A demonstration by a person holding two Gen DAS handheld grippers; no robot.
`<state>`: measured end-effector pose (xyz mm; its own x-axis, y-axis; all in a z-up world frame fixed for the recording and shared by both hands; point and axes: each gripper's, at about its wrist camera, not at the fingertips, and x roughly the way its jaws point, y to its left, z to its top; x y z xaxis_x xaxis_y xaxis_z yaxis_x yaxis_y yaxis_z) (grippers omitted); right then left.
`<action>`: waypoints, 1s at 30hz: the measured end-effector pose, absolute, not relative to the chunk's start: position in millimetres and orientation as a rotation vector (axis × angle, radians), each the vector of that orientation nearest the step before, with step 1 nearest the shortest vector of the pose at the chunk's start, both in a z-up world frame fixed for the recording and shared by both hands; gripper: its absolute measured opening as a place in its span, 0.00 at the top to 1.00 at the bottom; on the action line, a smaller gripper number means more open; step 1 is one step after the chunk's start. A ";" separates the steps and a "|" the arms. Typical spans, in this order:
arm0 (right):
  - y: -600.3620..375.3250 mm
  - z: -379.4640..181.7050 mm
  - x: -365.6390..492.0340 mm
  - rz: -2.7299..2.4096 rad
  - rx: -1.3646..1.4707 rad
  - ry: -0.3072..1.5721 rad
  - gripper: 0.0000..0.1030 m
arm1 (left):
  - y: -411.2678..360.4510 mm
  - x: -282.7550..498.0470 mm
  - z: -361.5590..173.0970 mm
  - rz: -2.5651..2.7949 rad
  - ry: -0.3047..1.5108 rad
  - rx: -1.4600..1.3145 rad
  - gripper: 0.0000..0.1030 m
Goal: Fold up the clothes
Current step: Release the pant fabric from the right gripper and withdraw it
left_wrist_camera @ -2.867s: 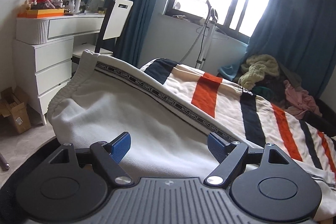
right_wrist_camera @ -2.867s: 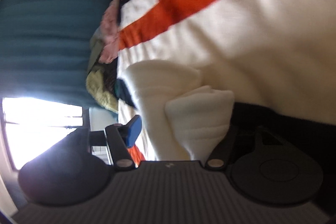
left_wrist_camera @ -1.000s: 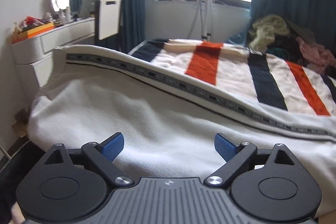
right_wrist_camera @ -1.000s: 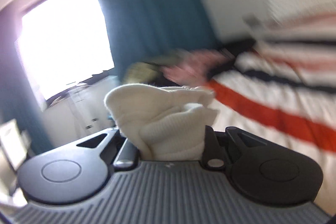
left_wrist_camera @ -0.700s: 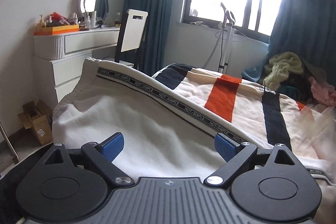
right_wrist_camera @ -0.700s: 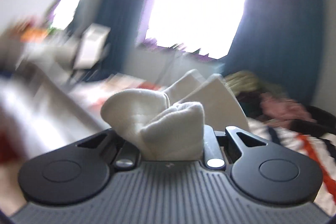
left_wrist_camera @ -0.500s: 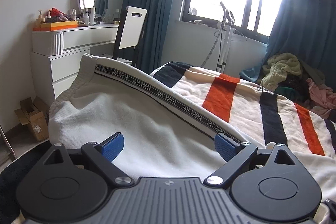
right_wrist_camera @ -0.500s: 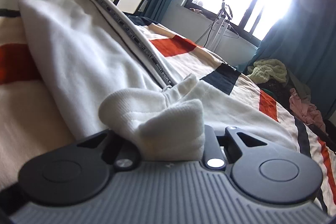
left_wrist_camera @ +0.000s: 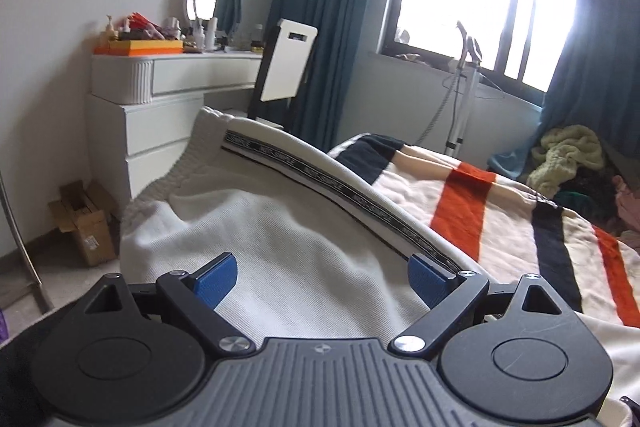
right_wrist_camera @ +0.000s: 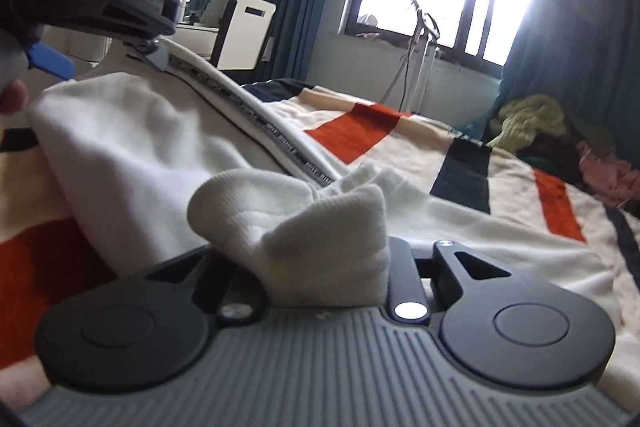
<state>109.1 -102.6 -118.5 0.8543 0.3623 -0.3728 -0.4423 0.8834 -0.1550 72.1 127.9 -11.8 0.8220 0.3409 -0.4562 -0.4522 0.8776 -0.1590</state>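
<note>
Left hand-held gripper [left_wrist_camera: 322, 277] agape over cream trousers [left_wrist_camera: 288, 251]; right hand-held gripper [right_wrist_camera: 320, 263] clamped on their bunched cuff.

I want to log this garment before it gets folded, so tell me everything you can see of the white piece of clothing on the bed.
The white garment looks like a soft ribbed knit, cream white, with a black tape printed in white lettering running along its length and a gathered elastic end near the dresser. It lies rumpled across the striped blanket. The right claw is shut on a bunched cuff-like end; the left claw is open above the cloth, not gripping it.
</note>
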 end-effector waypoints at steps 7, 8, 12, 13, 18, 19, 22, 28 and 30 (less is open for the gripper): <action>-130.4 -85.5 87.4 0.555 -0.017 0.430 0.17 | 101.8 61.0 -7.2 0.314 0.445 -0.189 0.09; -135.8 -77.8 80.9 0.546 0.003 0.422 0.17 | 97.8 59.3 -6.4 0.298 0.446 -0.176 0.09; -168.3 -50.3 55.3 0.458 0.084 0.398 0.17 | 83.8 43.2 0.4 0.232 0.448 -0.149 0.09; -177.7 -44.4 48.5 0.430 0.098 0.386 0.17 | 80.6 36.1 2.7 0.216 0.444 -0.145 0.09; -221.8 -23.6 23.3 0.283 0.153 0.356 0.17 | 56.2 10.8 7.3 0.144 0.420 -0.078 0.08; -227.9 -22.3 20.2 0.249 0.151 0.355 0.17 | 50.5 7.1 6.2 0.124 0.419 -0.065 0.08; -245.1 -19.8 11.5 0.173 0.160 0.341 0.17 | 33.5 -3.7 1.0 0.074 0.414 -0.018 0.08; -255.6 -28.5 14.4 0.120 0.172 0.340 0.17 | 19.9 -9.3 -10.2 0.032 0.444 0.008 0.08; -254.4 -31.2 18.1 0.117 0.170 0.344 0.17 | 26.4 -4.2 -14.6 0.062 0.481 -0.027 0.08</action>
<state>18.1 -254.4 -31.2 0.9349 0.1430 -0.3247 -0.0854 0.9790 0.1851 -4.2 26.4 -14.6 0.8848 0.0536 -0.4629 -0.0661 0.9978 -0.0108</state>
